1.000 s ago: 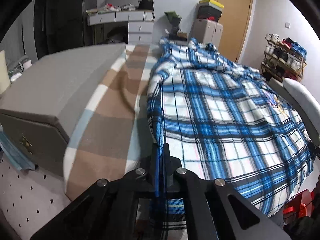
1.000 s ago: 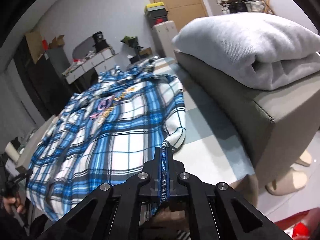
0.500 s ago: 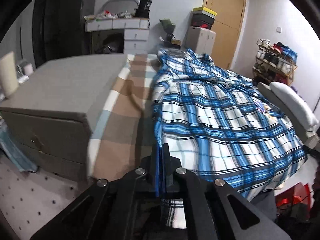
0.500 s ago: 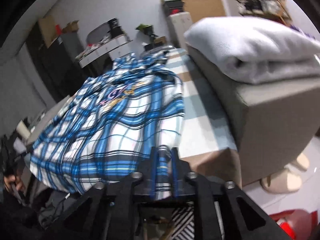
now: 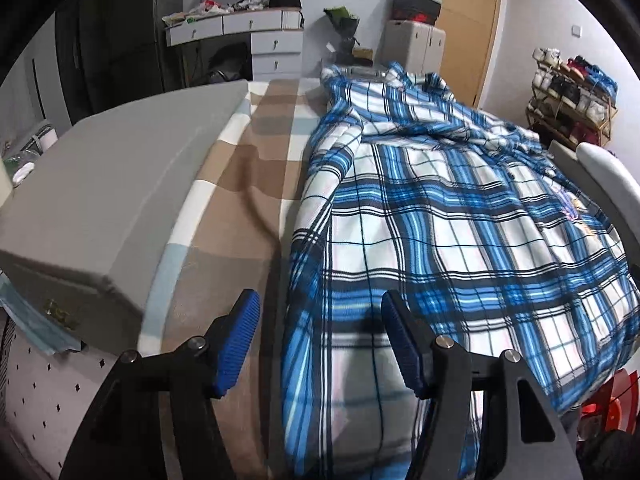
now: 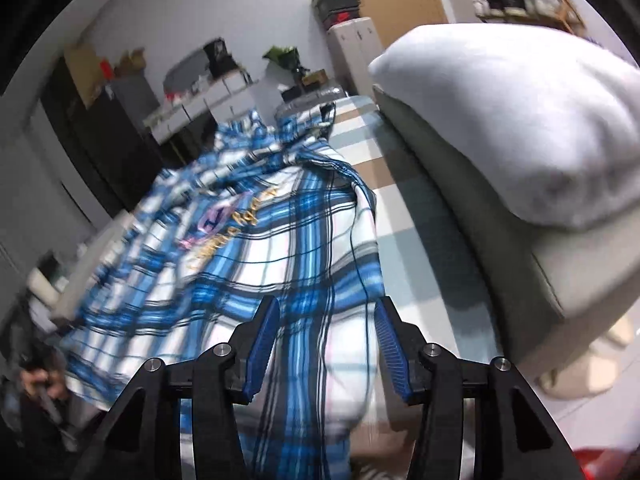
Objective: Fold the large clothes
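A large blue and white plaid shirt [image 5: 432,216] lies spread on a brown and white checked bed cover [image 5: 248,184], its near hem hanging over the front edge. My left gripper [image 5: 318,340] is opening above the shirt's left hem corner; the blue pads [image 5: 236,340] do not press the cloth. In the right wrist view the same shirt [image 6: 280,256] shows an embroidered emblem, and my right gripper [image 6: 326,336] is opening over the right hem corner, cloth below the pads but not pinched.
A grey padded block [image 5: 104,184] flanks the bed on the left. Another grey block [image 6: 500,232] with a folded white blanket [image 6: 520,120] flanks the right. Drawers [image 5: 256,36], boxes [image 5: 416,32] and a shoe rack [image 5: 572,92] stand behind. A red object [image 5: 608,392] sits on the floor.
Both grippers were shut on the shirt's hem corners. Both have opened and let the cloth go, which now drapes over the bed's front edge.
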{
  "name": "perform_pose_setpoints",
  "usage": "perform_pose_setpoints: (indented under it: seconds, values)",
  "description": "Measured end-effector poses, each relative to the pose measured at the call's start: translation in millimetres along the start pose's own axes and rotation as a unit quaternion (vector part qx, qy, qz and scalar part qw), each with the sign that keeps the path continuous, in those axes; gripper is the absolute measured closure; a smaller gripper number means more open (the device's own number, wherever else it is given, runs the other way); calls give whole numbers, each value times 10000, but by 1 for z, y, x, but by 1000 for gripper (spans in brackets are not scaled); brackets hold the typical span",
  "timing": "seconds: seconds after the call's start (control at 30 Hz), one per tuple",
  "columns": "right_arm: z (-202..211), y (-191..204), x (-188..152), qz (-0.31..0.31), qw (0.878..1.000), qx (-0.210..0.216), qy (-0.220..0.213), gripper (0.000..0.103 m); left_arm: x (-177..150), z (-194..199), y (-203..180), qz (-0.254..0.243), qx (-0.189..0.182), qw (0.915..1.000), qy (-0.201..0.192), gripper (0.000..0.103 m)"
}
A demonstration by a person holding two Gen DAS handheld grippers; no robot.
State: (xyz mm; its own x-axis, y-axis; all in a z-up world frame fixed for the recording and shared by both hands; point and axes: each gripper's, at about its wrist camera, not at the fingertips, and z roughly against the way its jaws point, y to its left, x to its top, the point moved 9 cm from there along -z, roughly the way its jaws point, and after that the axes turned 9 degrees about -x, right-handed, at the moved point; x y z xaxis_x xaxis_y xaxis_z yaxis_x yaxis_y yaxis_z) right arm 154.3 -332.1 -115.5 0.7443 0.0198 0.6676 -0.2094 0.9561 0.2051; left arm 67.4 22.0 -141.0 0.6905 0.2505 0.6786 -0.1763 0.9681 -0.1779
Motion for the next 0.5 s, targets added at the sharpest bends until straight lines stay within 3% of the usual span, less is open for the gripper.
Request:
perform_pose_setpoints:
  seconds: [0.07, 0.1, 0.13, 0.17, 0.27, 0.37, 0.43, 0.47, 0.5]
  values:
    - [-11, 7, 1, 238, 9995, -216, 3, 59, 1, -4, 0, 73, -128, 9999, -27, 67]
    - [-11, 9, 2, 363, 9989, -302, -61, 75, 1, -4, -1, 63, -170, 9998, -30, 94]
    - [-15, 13, 1, 545, 9978, -370, -29, 92, 0, -2, -2, 33, -216, 9998, -42, 102]
    - [-18, 15, 0, 640, 9969, -447, 15, 103, 2, 1, -3, 13, -247, 9996, -105, 103]
    - [-7, 22, 10, 565, 9979, -238, -194, 103, 14, 17, -9, -43, -495, 9982, -336, 103]
    - [3, 20, 18, 711, 9965, -369, -249, 103, 22, 26, -8, -88, -643, 9970, -411, 103]
    - [1, 5, 22, 582, 9964, -620, -51, 83, 23, 27, -6, -94, -648, 9970, -402, 103]
    - [0, -2, 22, 477, 9964, -695, -42, 49, 22, 25, -5, -119, -661, 9971, -363, 103]
    - [-1, -6, 23, 412, 9964, -746, -41, 36, 21, 22, -4, -113, -678, 9972, -311, 103]
